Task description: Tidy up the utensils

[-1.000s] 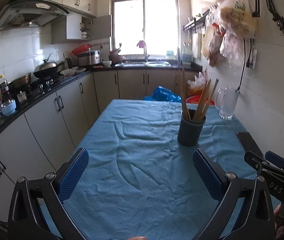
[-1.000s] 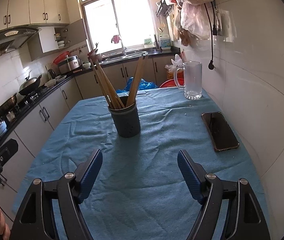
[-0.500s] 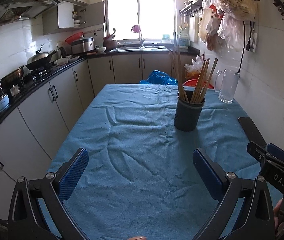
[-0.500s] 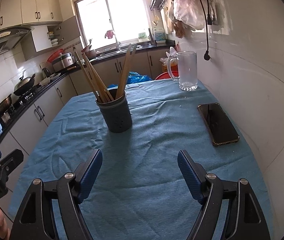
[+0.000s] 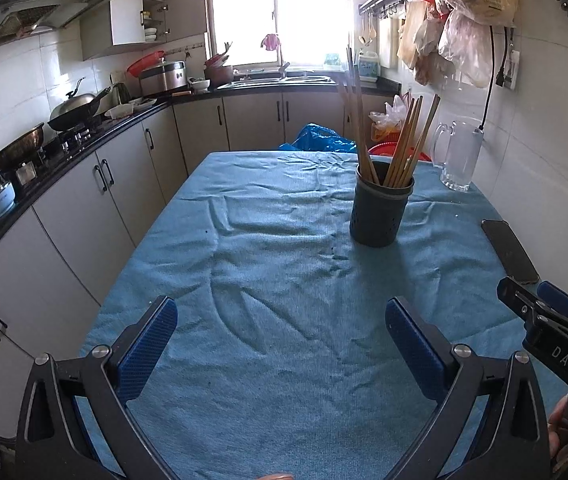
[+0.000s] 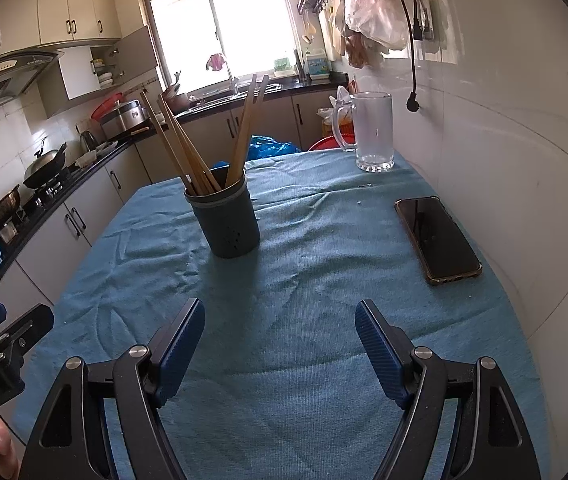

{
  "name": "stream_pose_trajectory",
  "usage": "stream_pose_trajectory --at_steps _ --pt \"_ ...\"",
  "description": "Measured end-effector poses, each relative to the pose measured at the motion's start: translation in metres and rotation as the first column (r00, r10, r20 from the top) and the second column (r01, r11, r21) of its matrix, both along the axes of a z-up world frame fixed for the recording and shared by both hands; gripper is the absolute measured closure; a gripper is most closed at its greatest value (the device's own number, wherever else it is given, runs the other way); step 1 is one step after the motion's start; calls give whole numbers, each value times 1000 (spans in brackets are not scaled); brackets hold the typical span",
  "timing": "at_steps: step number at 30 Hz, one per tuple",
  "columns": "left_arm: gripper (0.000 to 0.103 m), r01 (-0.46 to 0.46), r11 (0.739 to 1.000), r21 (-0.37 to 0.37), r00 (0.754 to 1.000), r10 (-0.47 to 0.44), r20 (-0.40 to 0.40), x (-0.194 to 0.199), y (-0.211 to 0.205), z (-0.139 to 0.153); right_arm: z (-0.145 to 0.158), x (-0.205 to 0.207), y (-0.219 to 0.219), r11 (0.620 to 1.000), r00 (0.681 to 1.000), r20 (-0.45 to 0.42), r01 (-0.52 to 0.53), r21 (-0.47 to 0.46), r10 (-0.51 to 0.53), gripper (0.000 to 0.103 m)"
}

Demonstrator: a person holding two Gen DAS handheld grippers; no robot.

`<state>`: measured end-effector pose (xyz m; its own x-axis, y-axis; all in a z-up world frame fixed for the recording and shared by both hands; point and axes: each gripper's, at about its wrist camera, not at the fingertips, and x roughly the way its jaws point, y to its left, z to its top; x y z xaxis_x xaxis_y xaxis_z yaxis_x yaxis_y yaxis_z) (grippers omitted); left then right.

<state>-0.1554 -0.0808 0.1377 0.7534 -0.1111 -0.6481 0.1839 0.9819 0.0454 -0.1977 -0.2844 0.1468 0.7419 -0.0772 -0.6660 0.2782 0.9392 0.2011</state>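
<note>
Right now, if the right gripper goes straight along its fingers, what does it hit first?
Most likely the blue tablecloth, since the right gripper tilts down at bare cloth. The utensil holder with chopsticks sits farther ahead, left of that line; the phone is off right. Depth is uncertain.

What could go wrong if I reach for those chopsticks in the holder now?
1. The chopsticks lean out both ways from the holder; pulling on one could tip it over.
2. The glass mug stands near the far table edge by the wall, and a wide swing of the open right gripper might knock it.
3. The phone lies flat on the cloth to the right, where a lowered gripper could hit it.
</note>
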Motion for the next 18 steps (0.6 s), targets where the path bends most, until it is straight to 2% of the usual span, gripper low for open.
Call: stream_pose_trajectory --at_steps 18 --pt "0 15 1000 -25 999 -16 -45 9 7 -10 -4 5 11 999 1000 -15 -13 -38 13 20"
